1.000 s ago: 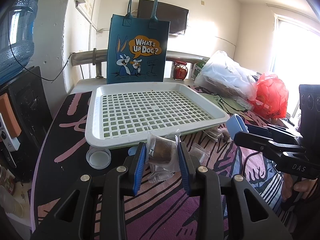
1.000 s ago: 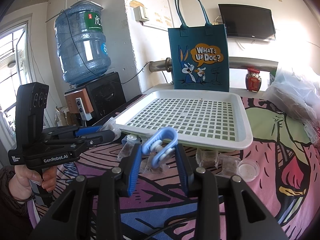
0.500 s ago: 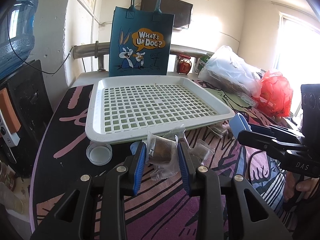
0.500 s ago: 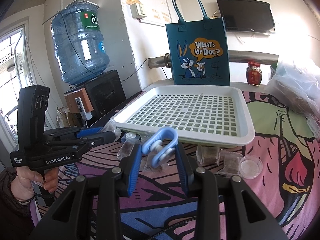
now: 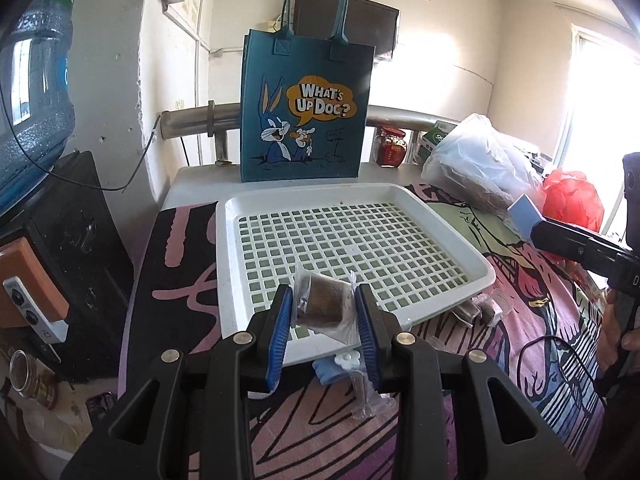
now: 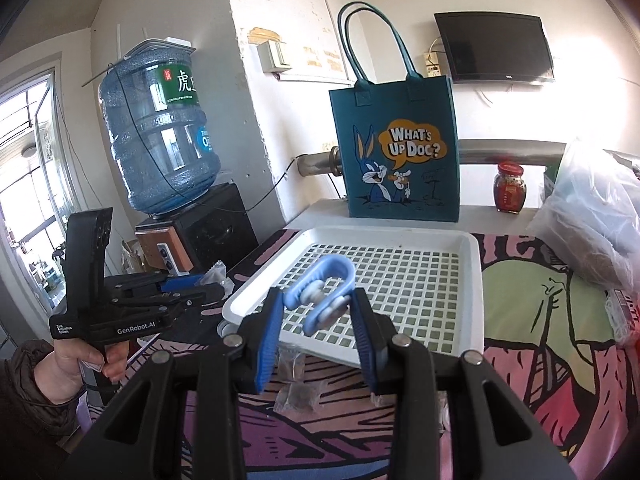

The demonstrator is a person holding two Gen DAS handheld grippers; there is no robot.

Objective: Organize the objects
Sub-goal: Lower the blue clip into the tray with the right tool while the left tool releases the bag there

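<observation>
Cartoon-print tablecloth (image 5: 520, 344) under white grid tray (image 5: 472, 256); blue tote (image 5: 304, 112) behind. Left gripper (image 5: 324, 316) clamping brown wrapped block (image 5: 324, 308); right gripper (image 6: 318, 320) clamping blue clip (image 6: 320, 284).

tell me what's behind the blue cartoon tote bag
Behind the tote bag a metal pipe runs along the wall, and a dark wall-mounted screen shows above it. The pipe's middle stretch and the wall directly behind the bag are covered.
</observation>
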